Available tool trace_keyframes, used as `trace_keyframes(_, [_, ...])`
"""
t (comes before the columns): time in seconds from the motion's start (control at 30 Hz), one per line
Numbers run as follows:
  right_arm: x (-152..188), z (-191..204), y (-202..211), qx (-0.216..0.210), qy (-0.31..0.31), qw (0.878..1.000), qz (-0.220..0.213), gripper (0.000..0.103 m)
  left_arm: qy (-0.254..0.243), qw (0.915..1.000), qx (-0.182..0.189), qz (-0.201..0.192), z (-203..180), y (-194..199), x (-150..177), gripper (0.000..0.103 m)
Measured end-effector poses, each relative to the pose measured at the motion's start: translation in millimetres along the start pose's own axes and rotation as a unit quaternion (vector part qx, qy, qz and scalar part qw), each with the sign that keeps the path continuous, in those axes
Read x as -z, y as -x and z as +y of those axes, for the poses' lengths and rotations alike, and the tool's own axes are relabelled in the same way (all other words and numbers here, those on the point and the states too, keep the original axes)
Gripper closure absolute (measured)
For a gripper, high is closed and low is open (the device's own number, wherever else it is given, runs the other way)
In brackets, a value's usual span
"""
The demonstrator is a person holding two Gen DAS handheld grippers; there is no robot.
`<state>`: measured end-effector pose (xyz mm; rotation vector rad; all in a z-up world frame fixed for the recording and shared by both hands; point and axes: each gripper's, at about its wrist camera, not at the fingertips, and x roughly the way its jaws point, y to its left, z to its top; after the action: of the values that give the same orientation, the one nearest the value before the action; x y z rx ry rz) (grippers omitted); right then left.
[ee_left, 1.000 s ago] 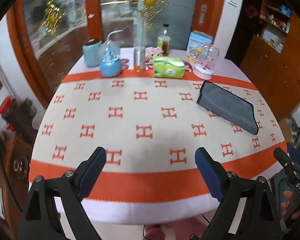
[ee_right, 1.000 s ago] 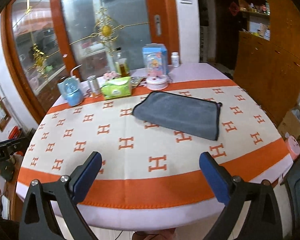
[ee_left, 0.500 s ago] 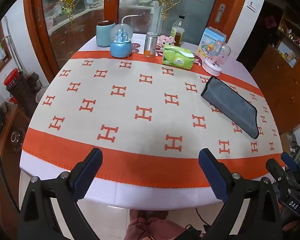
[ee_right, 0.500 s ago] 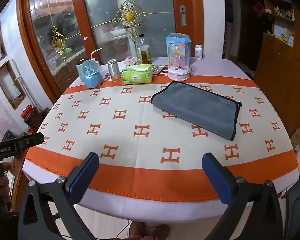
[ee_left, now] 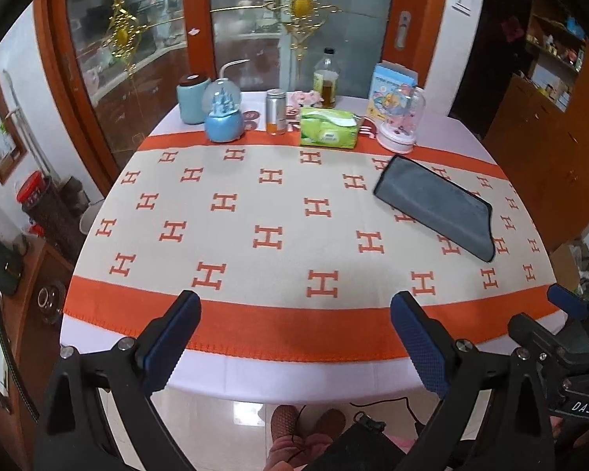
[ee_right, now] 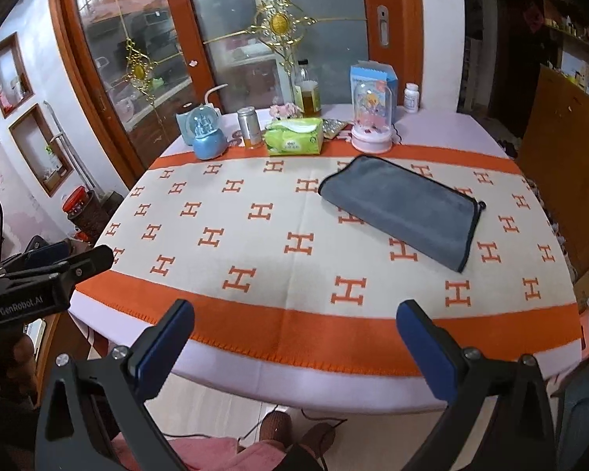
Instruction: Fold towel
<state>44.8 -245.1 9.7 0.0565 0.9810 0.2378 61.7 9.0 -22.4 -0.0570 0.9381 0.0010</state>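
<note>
both our tongs, the left gripper point(ee_left: 292, 337) and right gripper point(ee_right: 294, 347), gape wide and empty, off the orange-and-cream h-patterned tablecloth point(ee_right: 255, 243). folded grey microfibre towel point(ee_right: 398, 212) lies flat at one o'clock, green tissue pack point(ee_right: 293, 137) at twelve.

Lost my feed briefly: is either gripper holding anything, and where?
Nothing. Left gripper and right gripper are open and empty; the towel lies untouched on the table.

— What stands behind the table point(ee_left: 224, 369)?
— Orange-framed glass doors point(ee_right: 231, 39) with gold ornaments point(ee_right: 278, 23).
— And to the right?
— Wooden cabinets point(ee_left: 549, 133), dim shelves point(ee_left: 557, 39) above; pale glossy floor tiles point(ee_left: 216, 412).
</note>
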Motion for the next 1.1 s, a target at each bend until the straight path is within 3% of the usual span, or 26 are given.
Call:
trace_keyframes(0.13, [4,-1,5,-0.008,-0.012,1.000,0.016,0.000,-0.012,0.9999,-0.001,-0.005,-11,9,3,0.006])
trace_keyframes(0.37, [15,5,15,-0.002,-0.042,0.999,0.007,0.000,-0.009,0.9993,-0.025,-0.025,-20,23,13,0.006])
trace_keyframes(0.73, [20,25,30,0.014,-0.029,0.999,-0.041,0.000,0.002,0.9973,-0.054,-0.049,-12,34,22,0.006])
trace_keyframes(1.1, [15,28,25,0.013,-0.021,0.999,-0.038,0.000,0.004,0.9967,-0.058,-0.057,-12,36,20,0.006])
